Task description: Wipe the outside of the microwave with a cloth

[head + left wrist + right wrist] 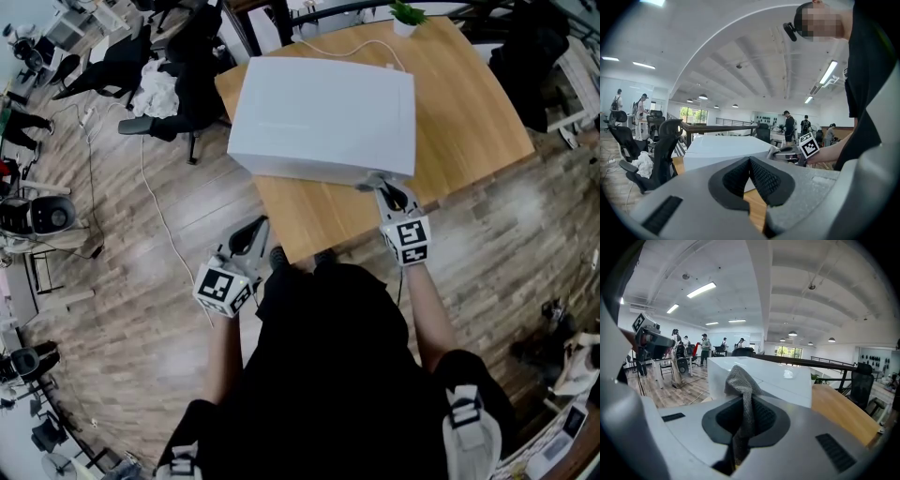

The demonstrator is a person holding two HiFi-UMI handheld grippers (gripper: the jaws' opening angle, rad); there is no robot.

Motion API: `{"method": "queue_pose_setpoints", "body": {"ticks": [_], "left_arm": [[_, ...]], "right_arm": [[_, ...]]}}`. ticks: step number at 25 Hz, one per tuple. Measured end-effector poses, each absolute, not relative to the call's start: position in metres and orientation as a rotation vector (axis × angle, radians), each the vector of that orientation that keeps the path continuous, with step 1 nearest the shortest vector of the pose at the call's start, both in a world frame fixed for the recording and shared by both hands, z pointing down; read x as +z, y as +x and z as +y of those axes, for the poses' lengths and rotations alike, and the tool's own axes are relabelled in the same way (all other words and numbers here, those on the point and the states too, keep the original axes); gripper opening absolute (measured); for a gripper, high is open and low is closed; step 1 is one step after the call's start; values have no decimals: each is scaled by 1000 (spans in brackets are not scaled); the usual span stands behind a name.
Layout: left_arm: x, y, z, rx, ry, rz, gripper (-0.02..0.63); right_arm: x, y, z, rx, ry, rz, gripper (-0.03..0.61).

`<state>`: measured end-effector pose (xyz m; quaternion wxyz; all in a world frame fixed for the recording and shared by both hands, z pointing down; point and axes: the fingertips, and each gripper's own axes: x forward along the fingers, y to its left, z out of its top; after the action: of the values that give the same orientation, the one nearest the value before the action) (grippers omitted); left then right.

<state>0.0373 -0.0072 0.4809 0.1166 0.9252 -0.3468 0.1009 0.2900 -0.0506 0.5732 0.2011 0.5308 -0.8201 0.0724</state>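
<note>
Cloth (740,380) pinched in right tool (382,187) at microwave (323,112) corner; left tool (250,232) closed, empty.

Nothing legible — the microwave (323,117) is plain white; left gripper (251,232) and right gripper (386,190) carry only black-and-white square markers (409,240).

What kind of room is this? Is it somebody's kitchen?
Probably a big open office or workshop, not a kitchen: office chairs, long ceiling lights, and people standing about. The microwave just sits on a wooden table.
</note>
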Motion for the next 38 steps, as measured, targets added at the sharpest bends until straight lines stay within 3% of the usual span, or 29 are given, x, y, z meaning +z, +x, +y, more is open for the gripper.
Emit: {"method": "queue_pose_setpoints", "body": {"ticks": [18, 38], "left_arm": [[478, 7, -17, 279, 2697, -1027, 2], [470, -59, -43, 268, 2699, -991, 2]], "right_arm": [[585, 284, -66, 247, 1540, -2189, 17], [586, 214, -89, 333, 1565, -2187, 17]]}}
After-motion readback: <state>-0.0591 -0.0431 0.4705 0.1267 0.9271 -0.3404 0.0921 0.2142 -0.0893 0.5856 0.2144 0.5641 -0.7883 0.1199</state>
